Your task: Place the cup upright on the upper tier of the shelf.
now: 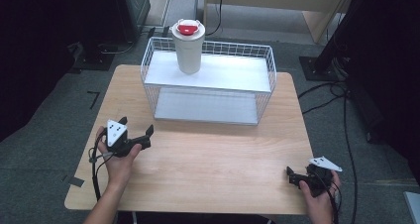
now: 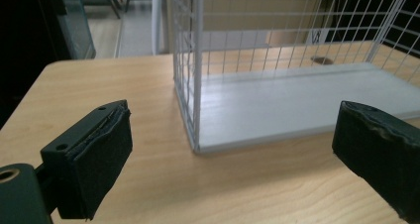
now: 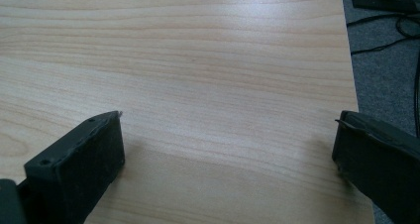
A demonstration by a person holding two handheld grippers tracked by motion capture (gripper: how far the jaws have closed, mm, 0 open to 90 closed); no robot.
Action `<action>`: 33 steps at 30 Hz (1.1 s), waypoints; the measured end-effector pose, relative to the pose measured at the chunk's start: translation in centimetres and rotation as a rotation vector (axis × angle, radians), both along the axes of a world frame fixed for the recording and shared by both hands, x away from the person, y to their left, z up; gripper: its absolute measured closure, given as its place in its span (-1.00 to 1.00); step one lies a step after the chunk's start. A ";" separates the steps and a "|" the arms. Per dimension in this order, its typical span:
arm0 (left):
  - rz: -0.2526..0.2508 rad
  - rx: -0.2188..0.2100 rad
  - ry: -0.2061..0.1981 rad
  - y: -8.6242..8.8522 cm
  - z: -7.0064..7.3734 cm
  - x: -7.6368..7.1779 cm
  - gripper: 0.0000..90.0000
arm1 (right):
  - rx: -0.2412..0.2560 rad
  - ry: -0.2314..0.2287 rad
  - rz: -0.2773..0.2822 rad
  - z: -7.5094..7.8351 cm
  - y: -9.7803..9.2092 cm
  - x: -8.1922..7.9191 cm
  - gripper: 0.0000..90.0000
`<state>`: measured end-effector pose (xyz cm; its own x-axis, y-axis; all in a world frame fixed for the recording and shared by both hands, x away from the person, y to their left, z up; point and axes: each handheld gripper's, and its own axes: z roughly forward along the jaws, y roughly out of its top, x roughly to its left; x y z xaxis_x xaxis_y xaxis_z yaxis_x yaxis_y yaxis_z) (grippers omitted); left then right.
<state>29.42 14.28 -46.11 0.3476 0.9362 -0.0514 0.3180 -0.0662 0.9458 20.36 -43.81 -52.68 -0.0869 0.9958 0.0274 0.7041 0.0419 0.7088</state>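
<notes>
A white wire rack (image 1: 208, 50) with two shelves stands at the back middle of the wooden table (image 1: 213, 159). On its top shelf, toward the left, a white cup with a red lid (image 1: 188, 45) stands upright. My left gripper (image 1: 136, 126) is held over the table's left side, in front of the rack's left corner, open and empty. In the left gripper view its jaws (image 2: 233, 125) are wide apart and face the rack's lower shelf (image 2: 297, 100). My right gripper (image 1: 291, 177) rests near the front right corner, open, with bare wood between its jaws (image 3: 229, 122).
The table's right edge (image 3: 354, 85) lies close to my right gripper, with grey floor and black cables (image 1: 327, 97) beyond it. Dark equipment stands (image 1: 322, 60) flank the table at the back. A broad stretch of wood separates the two grippers.
</notes>
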 end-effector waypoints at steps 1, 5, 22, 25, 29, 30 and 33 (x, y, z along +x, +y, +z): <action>0.006 0.007 0.007 0.2 -0.2 -0.1 -0.94 | 0.000 -0.001 0.000 0.0 0.0 0.0 -1.00; 0.000 0.018 0.036 0.9 -0.9 -0.3 -0.97 | 0.000 0.000 0.000 0.0 0.0 0.0 -1.00; 0.057 0.117 0.229 4.4 -4.7 -1.9 -0.97 | 0.000 0.000 0.000 0.0 0.0 0.0 -1.00; 0.060 0.129 0.249 4.9 -4.9 -2.1 -0.97 | 0.000 0.000 0.000 0.0 0.0 0.0 -1.00; 0.071 0.155 0.297 5.7 -5.2 -2.4 -0.97 | 0.000 0.000 0.000 0.0 0.0 0.0 -1.00; 0.071 0.165 0.328 6.1 -5.3 -2.4 -0.97 | 0.000 0.000 0.000 0.0 0.0 0.0 -1.00; 0.072 0.178 0.343 6.3 -5.3 -2.5 -0.97 | 0.000 0.000 0.000 0.0 0.0 0.0 -1.00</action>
